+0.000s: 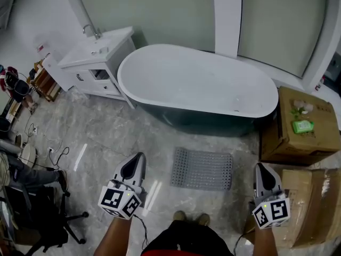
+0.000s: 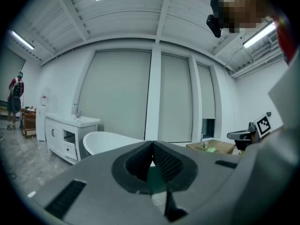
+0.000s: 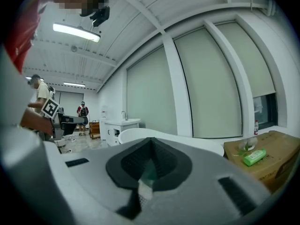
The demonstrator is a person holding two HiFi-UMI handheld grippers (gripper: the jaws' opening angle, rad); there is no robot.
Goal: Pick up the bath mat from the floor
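A grey bath mat (image 1: 202, 169) with rows of small holes lies flat on the marble floor, in front of the bathtub (image 1: 197, 84). In the head view my left gripper (image 1: 138, 158) hangs to the mat's left, well above the floor, and it is shut with nothing in it. My right gripper (image 1: 262, 168) is held to the mat's right, shut and empty too. Both gripper views look level across the room: the left gripper (image 2: 152, 146) and the right gripper (image 3: 150, 143) show their dark pads pressed together. The mat is hidden in both gripper views.
A white vanity with a tap (image 1: 98, 57) stands left of the tub. Cardboard boxes (image 1: 301, 124) are stacked at the right, one with a green pack (image 1: 302, 126). An office chair (image 1: 37, 217) and cables lie at the left. People stand far off (image 3: 40, 97).
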